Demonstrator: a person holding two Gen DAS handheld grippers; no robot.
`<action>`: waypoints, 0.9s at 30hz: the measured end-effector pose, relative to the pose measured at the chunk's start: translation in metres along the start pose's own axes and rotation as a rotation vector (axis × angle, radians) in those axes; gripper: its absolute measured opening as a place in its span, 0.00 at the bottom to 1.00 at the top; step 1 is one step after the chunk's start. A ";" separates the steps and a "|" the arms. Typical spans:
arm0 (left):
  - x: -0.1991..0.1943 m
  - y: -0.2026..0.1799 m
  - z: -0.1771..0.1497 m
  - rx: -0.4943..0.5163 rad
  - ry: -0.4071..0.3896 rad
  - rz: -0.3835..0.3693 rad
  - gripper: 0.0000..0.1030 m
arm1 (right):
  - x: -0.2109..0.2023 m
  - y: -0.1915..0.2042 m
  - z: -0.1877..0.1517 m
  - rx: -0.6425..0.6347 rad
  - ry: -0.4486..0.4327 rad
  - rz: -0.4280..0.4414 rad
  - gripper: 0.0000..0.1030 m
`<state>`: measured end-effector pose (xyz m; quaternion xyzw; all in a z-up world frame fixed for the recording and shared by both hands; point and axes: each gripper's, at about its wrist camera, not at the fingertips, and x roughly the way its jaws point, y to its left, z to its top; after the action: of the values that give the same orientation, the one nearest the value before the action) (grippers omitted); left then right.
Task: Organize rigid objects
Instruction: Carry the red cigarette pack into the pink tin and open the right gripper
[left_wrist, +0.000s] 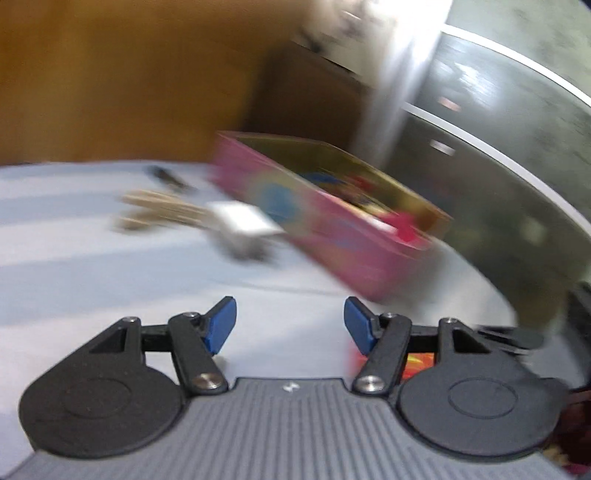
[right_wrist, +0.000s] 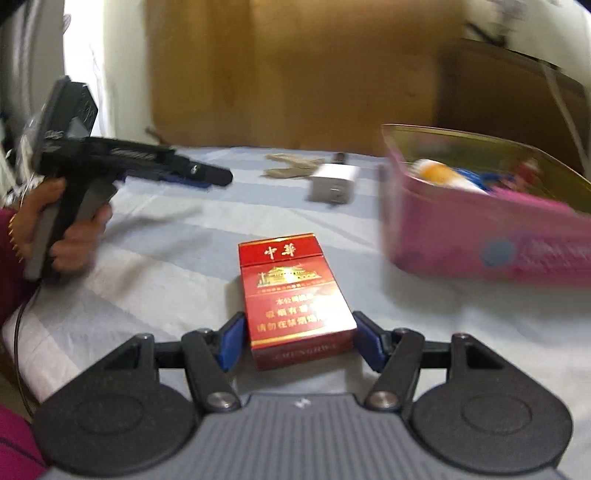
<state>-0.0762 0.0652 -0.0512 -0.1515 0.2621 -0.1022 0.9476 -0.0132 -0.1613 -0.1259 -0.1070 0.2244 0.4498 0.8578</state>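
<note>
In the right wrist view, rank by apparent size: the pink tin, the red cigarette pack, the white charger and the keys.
1. pink tin
2. red cigarette pack, though it lies nearest the camera, which inflates it
3. and 4. white charger and keys: similar in apparent size, both far and blurred, so I leave them unranked.

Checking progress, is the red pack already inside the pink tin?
No, the red pack lies on the cloth between the open right tongs, apart from the pink tin.
</note>
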 end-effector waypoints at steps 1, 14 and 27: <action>0.010 -0.015 -0.002 0.003 0.022 -0.033 0.64 | -0.002 -0.001 -0.003 0.002 -0.009 -0.003 0.60; 0.038 -0.065 0.007 0.028 0.102 -0.074 0.51 | -0.029 -0.012 -0.019 -0.028 -0.173 0.020 0.57; 0.134 -0.111 0.111 0.091 -0.050 0.149 0.77 | -0.010 -0.090 0.075 -0.052 -0.304 -0.165 0.57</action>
<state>0.0826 -0.0490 0.0148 -0.0909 0.2438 -0.0395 0.9648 0.0771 -0.1916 -0.0570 -0.0779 0.0708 0.3943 0.9129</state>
